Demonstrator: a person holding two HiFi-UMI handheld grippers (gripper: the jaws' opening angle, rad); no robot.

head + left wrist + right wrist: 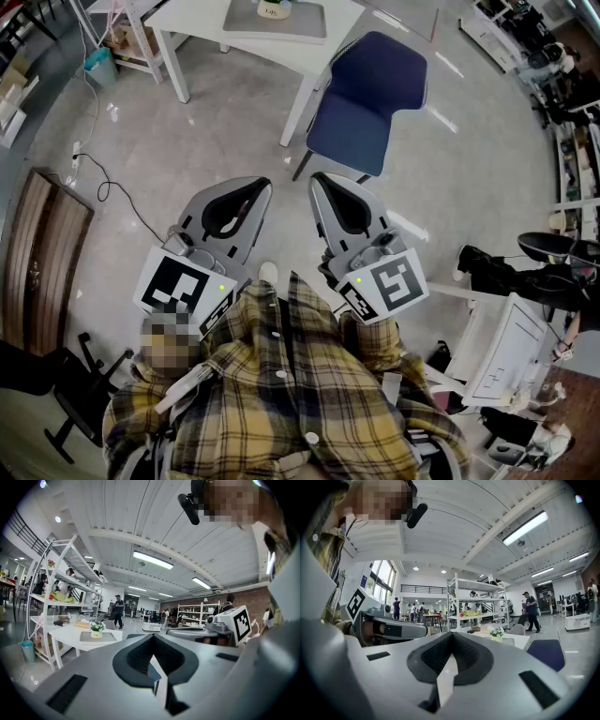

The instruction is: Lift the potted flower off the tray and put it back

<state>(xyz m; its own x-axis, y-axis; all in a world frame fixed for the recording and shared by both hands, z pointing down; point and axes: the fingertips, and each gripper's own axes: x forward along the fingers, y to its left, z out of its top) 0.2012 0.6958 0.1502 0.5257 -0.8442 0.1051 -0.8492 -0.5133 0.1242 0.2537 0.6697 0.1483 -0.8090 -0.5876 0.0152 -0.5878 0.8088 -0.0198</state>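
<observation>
A person in a yellow plaid shirt [281, 394] stands on a grey floor and holds two grey grippers out in front of the chest, side by side and roughly level. Both point toward the far side of the room.

The left gripper [248, 186] has its jaws pressed together at the tips, with nothing between them. The left gripper view [152, 635] shows the same closed tips, with only a dark hollow behind them. The right gripper [322, 180] is also fully closed and empty. Its own view [451, 634] shows the two jaws meeting in a point. Each gripper has a cube with black and white square markers at the near end.

The potted flower [97, 629], a small pale pot with white blossoms and green leaves, stands upright on a flat grey tray [302, 22]. The tray lies on a white table [192, 21] at the far side, well apart from both grippers. The head view only catches the pot at its top edge.

A dark blue chair [368, 94] stands between the person and the table, just right of the table's near corner. White shelving [61, 590] rises beyond the table on the left. Other people stand far off in the room.
</observation>
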